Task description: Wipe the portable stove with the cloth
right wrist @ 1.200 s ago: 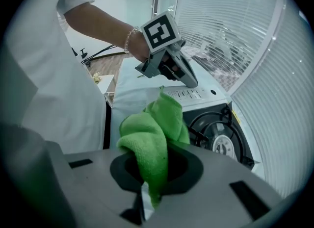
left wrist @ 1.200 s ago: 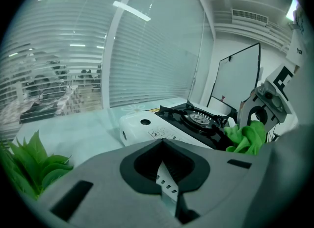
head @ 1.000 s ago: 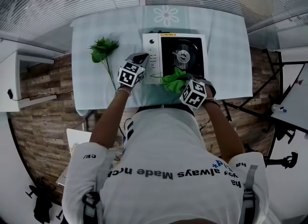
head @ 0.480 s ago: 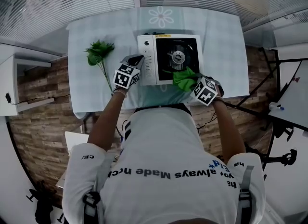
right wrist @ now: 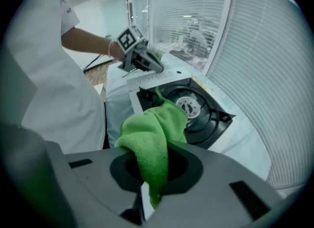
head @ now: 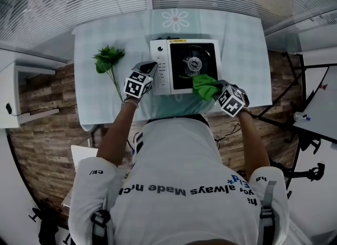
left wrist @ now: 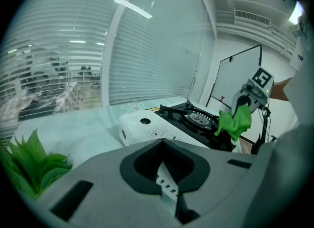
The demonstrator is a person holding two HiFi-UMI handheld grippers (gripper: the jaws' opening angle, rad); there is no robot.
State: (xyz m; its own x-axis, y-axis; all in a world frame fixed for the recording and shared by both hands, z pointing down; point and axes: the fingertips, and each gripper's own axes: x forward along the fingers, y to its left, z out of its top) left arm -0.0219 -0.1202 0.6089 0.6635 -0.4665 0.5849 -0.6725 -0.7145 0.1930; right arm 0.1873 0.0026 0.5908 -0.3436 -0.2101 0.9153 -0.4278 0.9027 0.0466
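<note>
the right tongs (right wrist: 147,192) are clamped on a green cloth (right wrist: 152,134), a thick fold of it pinched between the jaws and the rest bunching out ahead. the loose end drapes onto the near right corner of the stove (right wrist: 206,114), on the black top beside the round burner (right wrist: 189,105); it appears to touch the surface there.

the left tongs (left wrist: 167,188) have their jaws together with nothing between them. in the head view they sit at the stove's white left end by the controls, tip just beside or on the casing; i cannot tell which.

the cloth looks soft, light and floppy, so it will fold and drag rather than push. holding it by a bunched middle, as now, probably leaves enough loose fabric to lie flat on the metal. the stove looks stiff and fairly light, and might slide on the pale covered table (head: 105,96) under a firm wipe, so bracing the white end with the left tongs seems sensible. the raised burner supports could snag the fabric.

a leafy sprig (head: 108,58) lies on the table well left of the stove.
</note>
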